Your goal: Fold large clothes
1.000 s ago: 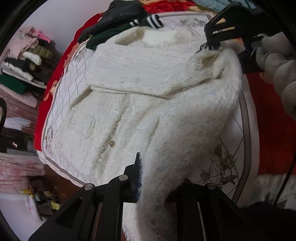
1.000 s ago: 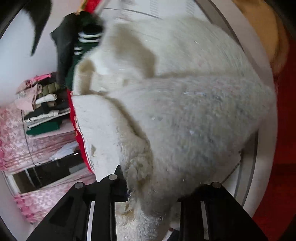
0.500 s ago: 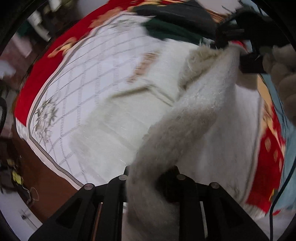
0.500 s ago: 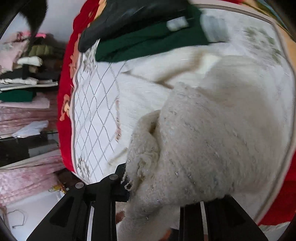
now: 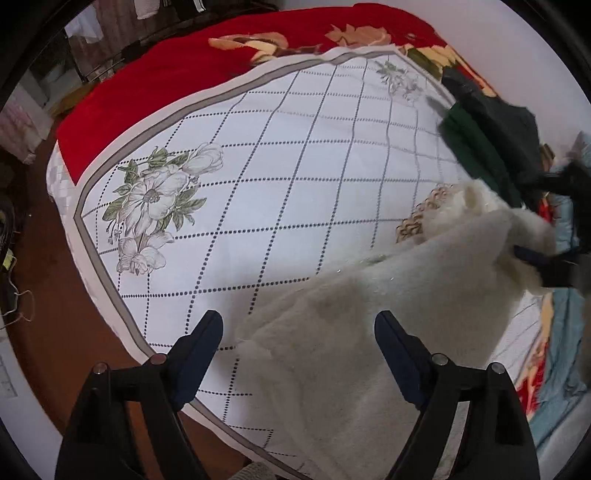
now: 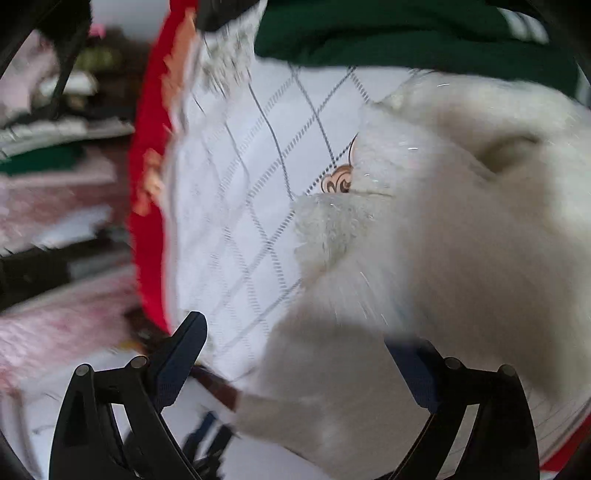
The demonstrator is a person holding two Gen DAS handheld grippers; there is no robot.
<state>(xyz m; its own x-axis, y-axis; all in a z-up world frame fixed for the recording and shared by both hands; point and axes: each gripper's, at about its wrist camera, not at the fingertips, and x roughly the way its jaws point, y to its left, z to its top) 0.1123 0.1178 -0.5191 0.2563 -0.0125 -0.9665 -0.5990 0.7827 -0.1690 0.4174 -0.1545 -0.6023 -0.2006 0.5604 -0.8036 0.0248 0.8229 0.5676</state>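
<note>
**Both grippers spread wide over the white coat**

The left gripper (image 5: 299,332) is seen with jaws spread wide, just opened, its pads pressing on nothing; the fluffy white fleece coat (image 5: 388,325) is spread below it, lower right of the frame, on the white grid-patterned floral sheet (image 5: 258,184). The right gripper (image 6: 295,339) is likewise parted, just opened, with the coat (image 6: 443,240) bulked at right. Folded dark green clothes (image 6: 388,33) are glimpsed along the top; that view is blurred.
</note>
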